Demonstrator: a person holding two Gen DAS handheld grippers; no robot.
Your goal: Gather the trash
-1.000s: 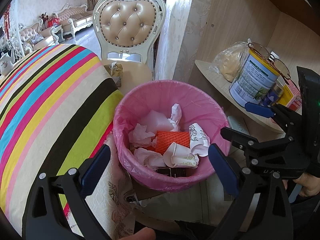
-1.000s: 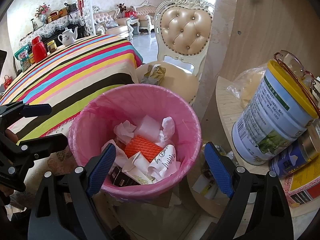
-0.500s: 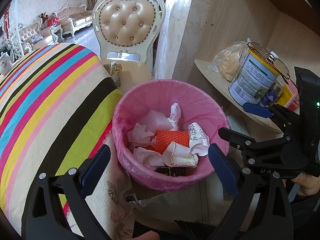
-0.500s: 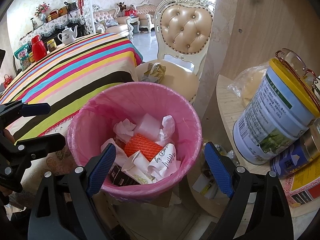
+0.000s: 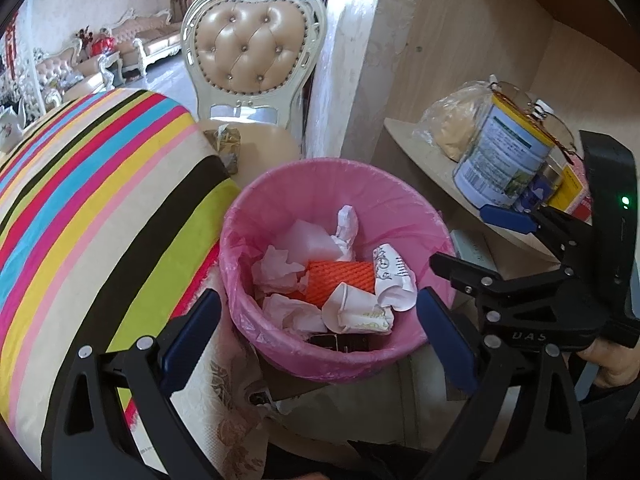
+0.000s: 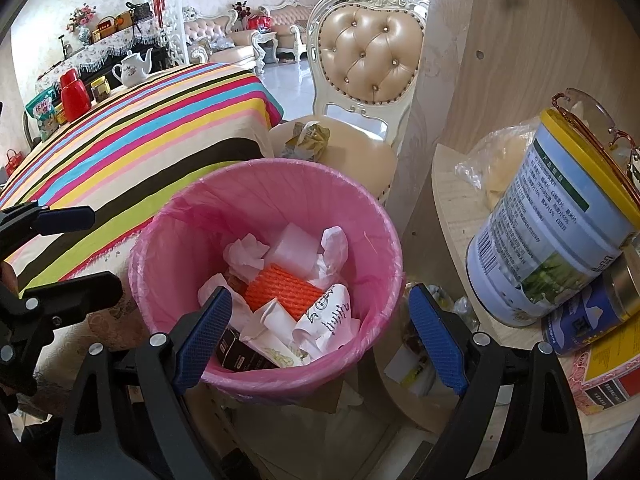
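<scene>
A pink-lined trash bin (image 5: 280,184) (image 6: 192,216) stands on the floor between the striped table and a wooden shelf. It holds crumpled white tissues (image 5: 276,268), an orange foam net (image 5: 340,280) (image 6: 286,290), crushed paper cups (image 5: 356,312) (image 6: 328,316) and a dark box (image 6: 236,350). My left gripper (image 5: 318,334) is open and empty just above the bin's near rim. My right gripper (image 6: 320,330) is open and empty over the bin's near right side. A crumpled wrapper (image 5: 224,144) (image 6: 310,138) lies on the chair seat behind the bin.
A striped tablecloth (image 5: 80,208) (image 6: 140,136) covers the table on the left. A cream tufted chair (image 5: 252,52) (image 6: 368,52) stands behind the bin. The shelf (image 5: 428,152) (image 6: 452,200) on the right holds a large tin (image 5: 500,160) (image 6: 552,232), a bag and glasses.
Both grippers have drifted slightly; the bin sits a little lower and more to the left in the right wrist view. Both stay open and empty.
</scene>
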